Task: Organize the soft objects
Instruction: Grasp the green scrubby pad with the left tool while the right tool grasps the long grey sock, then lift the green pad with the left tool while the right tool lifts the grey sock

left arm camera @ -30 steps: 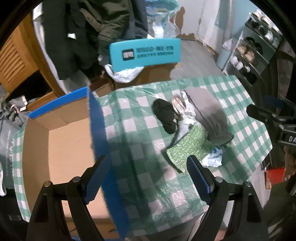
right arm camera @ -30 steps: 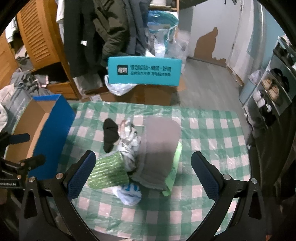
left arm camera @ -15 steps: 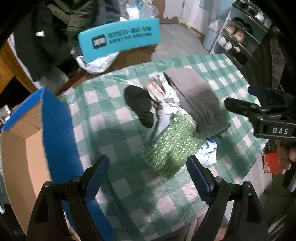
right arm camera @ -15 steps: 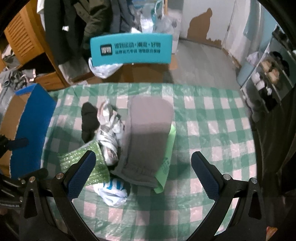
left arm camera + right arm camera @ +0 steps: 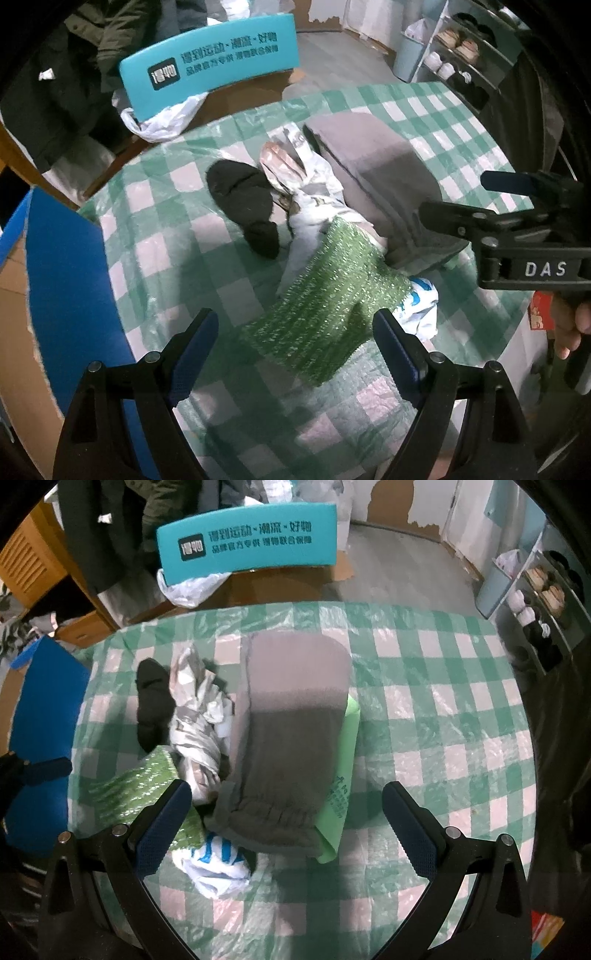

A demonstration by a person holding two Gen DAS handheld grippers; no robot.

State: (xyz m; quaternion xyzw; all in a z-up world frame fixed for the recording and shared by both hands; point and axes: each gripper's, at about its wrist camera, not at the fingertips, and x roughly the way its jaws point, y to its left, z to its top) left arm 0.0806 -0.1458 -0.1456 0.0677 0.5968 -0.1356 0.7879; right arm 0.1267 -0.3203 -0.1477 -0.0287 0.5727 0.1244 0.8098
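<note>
A heap of soft things lies on the green checked tablecloth (image 5: 155,236): a green bubble-wrap sheet (image 5: 325,306), a black sock (image 5: 243,199), a crumpled silver-white bag (image 5: 310,199), folded grey trousers (image 5: 376,170) and a white-blue plastic bag (image 5: 421,306). My left gripper (image 5: 295,354) is open and empty, just above the near end of the bubble wrap. My right gripper (image 5: 284,827) is open and empty over the trousers' waistband (image 5: 273,812); it also shows in the left wrist view (image 5: 509,206). A light green bag (image 5: 343,775) lies under the trousers.
An open cardboard box with blue walls (image 5: 70,295) stands at the left of the table, also in the right wrist view (image 5: 44,709). A teal chair back (image 5: 210,66) stands behind the table. Hanging coats (image 5: 122,520) and a shoe rack (image 5: 543,602) line the room.
Both grippers have moved forward and down toward the heap. The left one swung right, away from the box, and now hovers over the bubble wrap. Both stayed open.
</note>
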